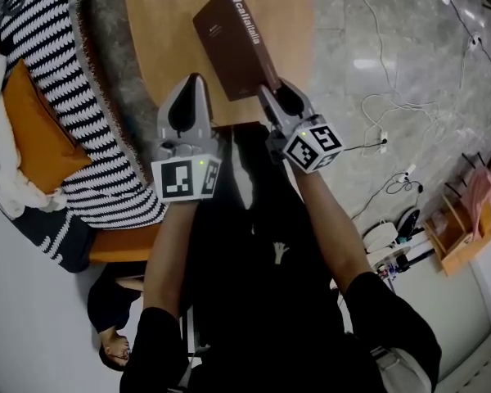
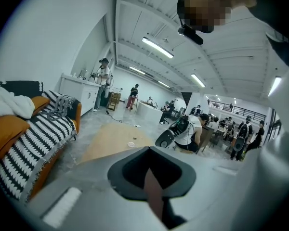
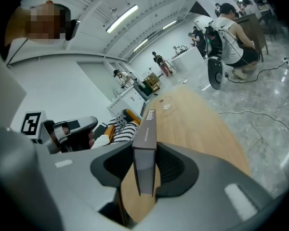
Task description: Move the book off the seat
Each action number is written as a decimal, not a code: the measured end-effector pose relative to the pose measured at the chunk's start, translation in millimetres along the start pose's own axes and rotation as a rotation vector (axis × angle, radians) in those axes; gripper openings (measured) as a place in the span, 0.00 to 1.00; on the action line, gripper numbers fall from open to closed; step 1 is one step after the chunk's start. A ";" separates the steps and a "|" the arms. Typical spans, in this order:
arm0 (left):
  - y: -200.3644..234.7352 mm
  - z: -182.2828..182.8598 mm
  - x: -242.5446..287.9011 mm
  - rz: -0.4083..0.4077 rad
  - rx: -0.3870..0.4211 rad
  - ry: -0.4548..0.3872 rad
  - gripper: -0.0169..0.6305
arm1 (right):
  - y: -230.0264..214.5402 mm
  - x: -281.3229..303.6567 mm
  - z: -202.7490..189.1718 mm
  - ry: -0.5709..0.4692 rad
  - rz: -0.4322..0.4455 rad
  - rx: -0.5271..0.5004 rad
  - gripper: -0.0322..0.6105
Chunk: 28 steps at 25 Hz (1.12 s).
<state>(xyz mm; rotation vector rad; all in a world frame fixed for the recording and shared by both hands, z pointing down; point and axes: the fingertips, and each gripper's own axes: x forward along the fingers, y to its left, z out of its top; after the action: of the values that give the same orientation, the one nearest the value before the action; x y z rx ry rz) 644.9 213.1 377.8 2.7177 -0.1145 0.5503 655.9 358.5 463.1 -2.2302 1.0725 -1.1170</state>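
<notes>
Book (image 1: 229,43) spine-up, long axis away from right gripper (image 1: 270,97)

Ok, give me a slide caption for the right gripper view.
Right tool clamps a brown book by its edge over a wooden table, striped sofa behind.

The person in front of me wears a black short-sleeved top (image 1: 262,318) with a small pale emblem (image 1: 279,253) on the chest. Each hand carries a light grey moulded tool with dark padding inside. The left tool (image 1: 194,80) and the right tool (image 1: 269,93) each bear a cube printed with black-and-white square markers (image 1: 186,179). A tiny green light shows on the left cube.
</notes>
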 end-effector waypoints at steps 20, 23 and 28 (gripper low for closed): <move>6.3 -37.9 10.1 -0.021 -0.026 0.040 0.04 | -23.7 14.2 -51.4 0.035 0.007 -0.019 0.29; 9.5 -42.6 8.6 -0.017 -0.031 0.044 0.03 | -25.9 14.3 -59.4 0.041 0.005 -0.024 0.29; 26.5 -43.8 7.5 0.020 -0.033 0.045 0.03 | -28.1 19.1 -70.8 0.074 0.004 -0.062 0.29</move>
<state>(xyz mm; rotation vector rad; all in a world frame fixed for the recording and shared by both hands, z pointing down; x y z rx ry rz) 632.1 204.4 427.1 2.6726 -0.1385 0.6097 618.5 358.6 532.1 -2.2487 1.1560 -1.1885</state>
